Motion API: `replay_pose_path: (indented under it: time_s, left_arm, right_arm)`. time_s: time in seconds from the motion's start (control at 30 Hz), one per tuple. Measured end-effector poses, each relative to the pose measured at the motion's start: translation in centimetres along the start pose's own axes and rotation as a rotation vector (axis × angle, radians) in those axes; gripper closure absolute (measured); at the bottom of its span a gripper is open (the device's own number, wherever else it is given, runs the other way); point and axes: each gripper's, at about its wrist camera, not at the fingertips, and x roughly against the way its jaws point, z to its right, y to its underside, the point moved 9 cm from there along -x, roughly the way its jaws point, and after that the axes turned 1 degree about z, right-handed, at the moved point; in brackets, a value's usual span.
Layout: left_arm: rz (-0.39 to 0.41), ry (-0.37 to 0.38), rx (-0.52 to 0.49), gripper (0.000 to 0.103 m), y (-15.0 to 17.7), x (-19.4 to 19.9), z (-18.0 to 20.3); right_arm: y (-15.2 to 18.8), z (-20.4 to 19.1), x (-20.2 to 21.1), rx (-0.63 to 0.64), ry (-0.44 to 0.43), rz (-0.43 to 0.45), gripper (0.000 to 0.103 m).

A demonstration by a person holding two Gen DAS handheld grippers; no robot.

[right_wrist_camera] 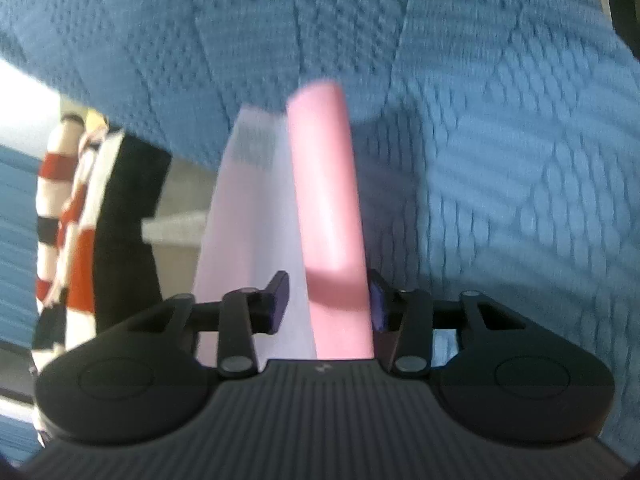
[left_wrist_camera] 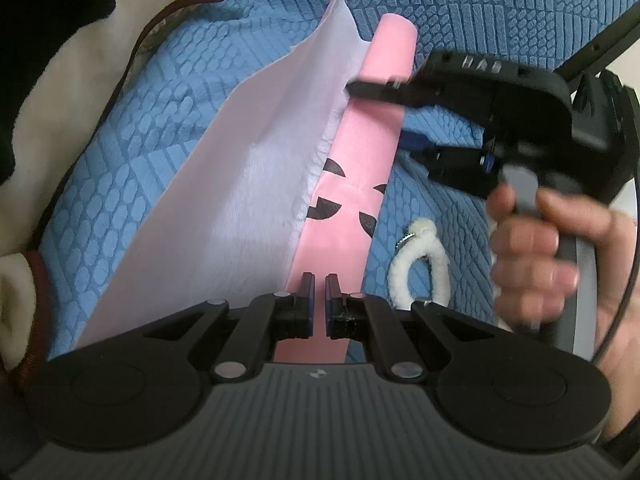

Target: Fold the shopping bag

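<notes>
The shopping bag [left_wrist_camera: 360, 152] lies on the blue cover as a long pink strip with black half-moon prints. Its white inner panel [left_wrist_camera: 248, 184] spreads out to the left. My left gripper [left_wrist_camera: 320, 300] is shut on the near end of the pink strip. My right gripper [left_wrist_camera: 376, 114] reaches in from the right, across the strip's far part. In the right wrist view, the right gripper [right_wrist_camera: 329, 304] has its jaws apart around the pink fold [right_wrist_camera: 324, 184] and part of the white panel [right_wrist_camera: 248, 208]. The pads do not squeeze them.
A blue textured cover [left_wrist_camera: 460, 20] lies under everything. A cream cloth [left_wrist_camera: 60, 92] bunches at the left edge. A white fluffy loop with a metal clasp [left_wrist_camera: 416, 256] lies right of the strip. A hand [left_wrist_camera: 536, 248] holds the right gripper. A red, white and black striped thing [right_wrist_camera: 68, 220] stands at the left.
</notes>
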Motion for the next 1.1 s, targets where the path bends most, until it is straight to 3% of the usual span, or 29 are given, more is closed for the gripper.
replay_pose_path:
  time_s: [0.17, 0.27, 0.43, 0.8, 0.87, 1.0, 1.1]
  left_arm:
    - [0.01, 0.008, 0.01, 0.096, -0.1, 0.1, -0.1]
    - [0.019, 0.005, 0.002, 0.096, -0.3, 0.2, 0.1]
    - [0.036, 0.012, -0.035, 0.096, -0.4, 0.7, 0.7]
    - [0.111, 0.057, -0.112, 0.095, -0.7, 2.2, 2.6]
    - [0.121, 0.05, -0.135, 0.091, -0.6, 2.3, 3.0]
    - [0.131, 0.041, -0.164, 0.068, -0.4, 2.5, 3.4]
    - [0.142, 0.015, -0.205, 0.066, -0.1, 2.7, 3.9]
  right_arm:
    - [2.0, -1.4, -0.2, 0.071, 0.042, -0.013, 0.087]
    - [2.6, -2.3, -0.2, 0.123, 0.063, -0.002, 0.094]
    - [3.0, -3.2, 0.9, 0.17, 0.08, 0.028, 0.095]
    - [2.9, -3.2, 1.5, 0.143, 0.078, 0.032, 0.095]
    - [3.2, -3.2, 1.4, 0.145, 0.078, 0.021, 0.095]
    - [3.6, -3.4, 1.2, 0.151, 0.07, 0.007, 0.095]
    - [3.6, -3.7, 1.0, 0.171, 0.074, 0.006, 0.095]
